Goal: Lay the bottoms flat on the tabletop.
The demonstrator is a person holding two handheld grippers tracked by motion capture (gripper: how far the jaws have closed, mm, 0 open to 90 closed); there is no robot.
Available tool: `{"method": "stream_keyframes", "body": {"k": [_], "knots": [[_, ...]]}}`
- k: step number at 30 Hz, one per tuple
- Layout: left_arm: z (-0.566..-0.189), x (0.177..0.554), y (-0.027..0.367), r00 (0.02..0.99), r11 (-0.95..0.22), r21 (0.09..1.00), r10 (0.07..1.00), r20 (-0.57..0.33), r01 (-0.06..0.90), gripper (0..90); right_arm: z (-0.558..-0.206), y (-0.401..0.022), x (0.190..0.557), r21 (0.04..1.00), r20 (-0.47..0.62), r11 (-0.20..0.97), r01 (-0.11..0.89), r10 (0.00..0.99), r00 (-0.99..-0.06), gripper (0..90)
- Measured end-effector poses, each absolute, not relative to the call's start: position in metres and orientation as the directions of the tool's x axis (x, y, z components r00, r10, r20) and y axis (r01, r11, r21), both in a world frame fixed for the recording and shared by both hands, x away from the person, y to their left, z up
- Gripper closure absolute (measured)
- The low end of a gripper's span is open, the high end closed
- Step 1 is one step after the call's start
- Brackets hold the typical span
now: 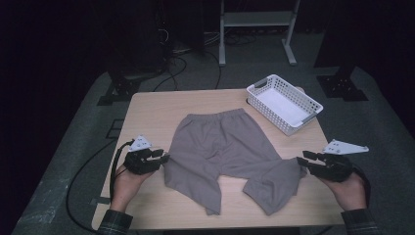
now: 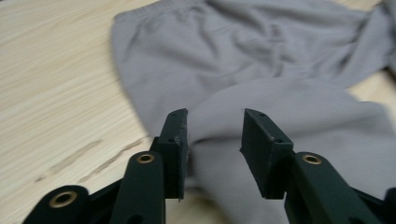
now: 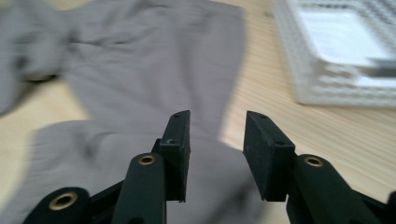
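High view gives me the whole layout: a pair of grey, soft cotton trousers (image 1: 227, 154) lies spread flat on the pale wooden table (image 1: 147, 112), waistband toward the far edge and the two legs pointing back toward my side, each leg rumpled and folded over near its end. My left gripper (image 1: 164, 156) sits at the left side of the garment, its tips just beside the outer edge of the left trouser leg, held in the hand that comes in from the bottom left. My right gripper (image 1: 302, 162) mirrors it at the right side, its tips at the outer edge of the right leg. A white perforated plastic basket (image 1: 284, 103) stands at the far right corner of the table, well apart from the trousers. From the left gripper view I see my two black jaws parted to a moderate gap, with grey cloth lying beyond and under them; the pads do not press on it. From the right gripper view the picture is the same: jaws standing apart at a middling width, fabric spread below, bare wood showing through the gap, and the basket off to the upper right, blurred. Neither tool holds anything. Dark floor and black cables surround the table, and a light metal frame (image 1: 257, 29) stands behind it.
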State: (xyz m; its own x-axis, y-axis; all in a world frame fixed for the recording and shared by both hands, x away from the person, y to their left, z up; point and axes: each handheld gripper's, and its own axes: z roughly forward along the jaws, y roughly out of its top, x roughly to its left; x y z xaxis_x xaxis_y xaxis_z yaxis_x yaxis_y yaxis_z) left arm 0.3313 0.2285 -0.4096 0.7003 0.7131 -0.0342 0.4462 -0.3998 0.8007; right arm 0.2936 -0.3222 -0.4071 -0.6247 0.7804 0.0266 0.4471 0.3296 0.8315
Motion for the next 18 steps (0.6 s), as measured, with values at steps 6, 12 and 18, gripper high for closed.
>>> {"method": "stream_keyframes", "body": {"k": [6,12,18], "knots": [[-0.418,0.328,0.204,0.743,-0.440,0.783,0.667,-0.043,0.440,53.8,-0.422,-0.272,0.274,0.800,0.068,0.418,0.431,0.649,-0.757,57.8],[-0.438,0.336,0.186,0.760,-0.494,0.739,0.649,-0.037,0.458,47.3,-0.447,-0.232,0.276,0.732,0.079,0.523,0.437,0.572,-0.816,57.9],[-0.452,0.343,0.177,0.770,-0.542,0.697,0.637,-0.025,0.470,45.8,-0.468,-0.208,0.287,0.648,0.034,0.627,0.432,0.543,-0.839,78.1]]}}
